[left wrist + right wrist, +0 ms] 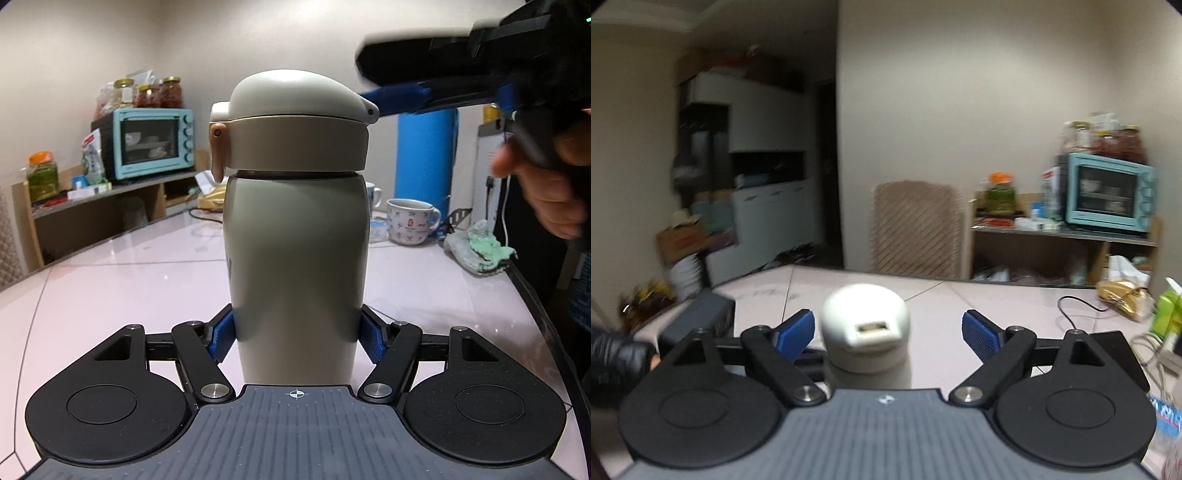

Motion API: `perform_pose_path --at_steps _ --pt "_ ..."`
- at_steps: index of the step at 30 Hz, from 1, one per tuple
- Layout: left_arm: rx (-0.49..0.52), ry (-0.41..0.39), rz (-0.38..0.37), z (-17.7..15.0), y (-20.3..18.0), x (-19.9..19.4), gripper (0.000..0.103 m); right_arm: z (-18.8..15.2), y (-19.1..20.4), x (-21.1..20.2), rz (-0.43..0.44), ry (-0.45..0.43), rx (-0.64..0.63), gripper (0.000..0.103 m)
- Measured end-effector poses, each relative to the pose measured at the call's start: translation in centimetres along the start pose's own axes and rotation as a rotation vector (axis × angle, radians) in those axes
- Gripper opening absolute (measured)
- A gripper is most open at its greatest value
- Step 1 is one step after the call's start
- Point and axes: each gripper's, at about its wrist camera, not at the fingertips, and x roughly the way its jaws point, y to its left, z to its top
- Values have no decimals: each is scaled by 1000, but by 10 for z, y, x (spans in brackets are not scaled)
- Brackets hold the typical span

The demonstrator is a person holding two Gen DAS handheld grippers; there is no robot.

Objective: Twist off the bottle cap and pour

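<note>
A beige flask (295, 266) stands upright on the pale table (110, 288). Its domed cap (295, 122) is on, with a tan latch on the left side. My left gripper (297, 336) is shut on the flask's lower body, a blue pad on each side. My right gripper (888, 328) is open, its blue pads apart on either side of the cap (866, 325), which sits between them without touching. In the left wrist view the right gripper (395, 98) comes in from the upper right at cap height, blurred.
A patterned mug (410, 221) and a green cloth (476, 251) sit at the right behind the flask. A blue cylinder (424, 155) stands behind them. A teal oven (147, 142) is on a shelf at the back left. A cable (1078, 304) lies on the table.
</note>
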Motion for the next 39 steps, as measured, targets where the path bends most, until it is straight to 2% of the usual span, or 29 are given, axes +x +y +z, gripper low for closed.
perform_pose_path --at_steps 5,13,16,18,21,24,27,29,35,39 --pt "-17 6 44 2 -4 0 72 -3 28 9 -111 -17 30 92" --pt "-29 5 71 3 -5 -1 72 -6 31 33 -175 8 54 91" --pt "-30 4 71 4 -4 -1 72 -6 29 39 -182 19 53 86" --pt "-29 3 72 3 -5 -1 72 -6 29 40 -175 27 49 76" --pt "-31 2 72 4 -5 -2 72 -7 30 43 -154 34 35 65" --pt "-31 0 71 3 -5 -1 72 -6 28 43 -128 43 27 65" --pt "-26 -3 62 1 -4 -1 72 -3 15 42 -46 62 15 64" --pt "-17 -4 53 1 -4 -1 72 -3 2 41 40 72 -14 64" --pt "-2 -14 23 -1 -1 0 72 3 -52 56 384 95 -104 65" --pt "-1 -19 6 -2 1 1 72 12 -78 74 584 124 -165 65"
